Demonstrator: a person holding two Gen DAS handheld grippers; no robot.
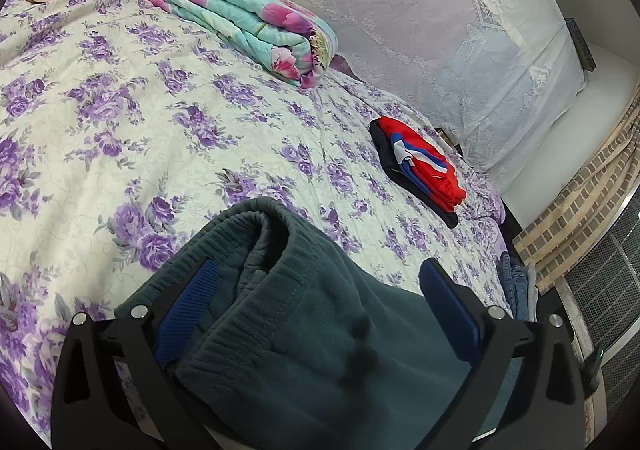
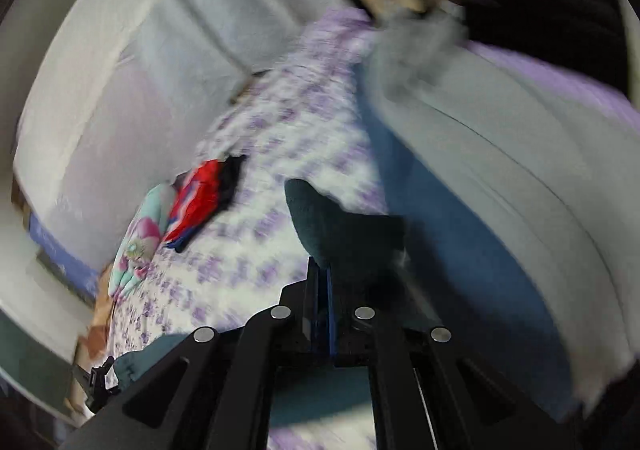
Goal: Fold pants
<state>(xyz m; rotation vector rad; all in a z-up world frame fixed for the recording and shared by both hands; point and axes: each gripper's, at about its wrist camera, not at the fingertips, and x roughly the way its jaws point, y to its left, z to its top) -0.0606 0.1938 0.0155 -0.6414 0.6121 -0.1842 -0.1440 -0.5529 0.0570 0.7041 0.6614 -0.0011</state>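
Dark teal sweatpants (image 1: 304,310) with a ribbed elastic waistband lie bunched between the fingers of my left gripper (image 1: 320,290), above the floral bedspread (image 1: 120,110). The left jaws stand wide apart with the waistband draped between the blue pads (image 1: 448,298); they do not pinch it. In the blurred right wrist view my right gripper (image 2: 322,270) is shut on a fold of the same teal pants (image 2: 340,234), held above the bed. The rest of the pants hangs out of sight below both grippers.
A folded turquoise-and-pink floral quilt (image 1: 248,22) lies at the back of the bed. A folded red, blue and white garment on a dark one (image 1: 420,166) lies to the right. A lace curtain (image 1: 440,30) hangs behind; jeans (image 1: 518,290) hang at the bed's right edge.
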